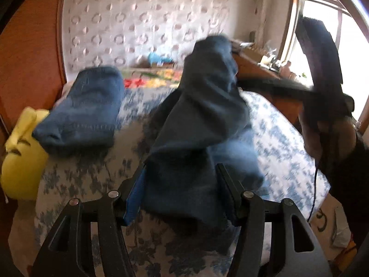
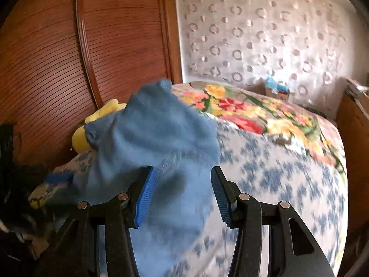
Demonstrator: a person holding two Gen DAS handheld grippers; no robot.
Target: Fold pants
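Note:
Blue pants [image 1: 203,124] hang in a raised, bunched strip above the bed. In the left wrist view my left gripper [image 1: 182,184] has its jaws wide apart with the cloth draped between them. My right gripper shows there as a dark blurred shape [image 1: 322,73] held by a hand at the right. In the right wrist view my right gripper [image 2: 182,184] has its blue pads [image 2: 147,196] wide apart, and the pants [image 2: 156,138] lie between and beyond them. A second folded blue garment [image 1: 85,110] rests on the bed at the left.
The bed has a blue-and-white floral cover [image 1: 288,143] and a bright flowered blanket [image 2: 253,115] farther back. A yellow plush toy [image 1: 20,157] lies at the bed's left edge. A wooden wardrobe [image 2: 69,57] stands at the left. A wooden desk [image 1: 258,69] and a window [image 1: 322,11] are at the right.

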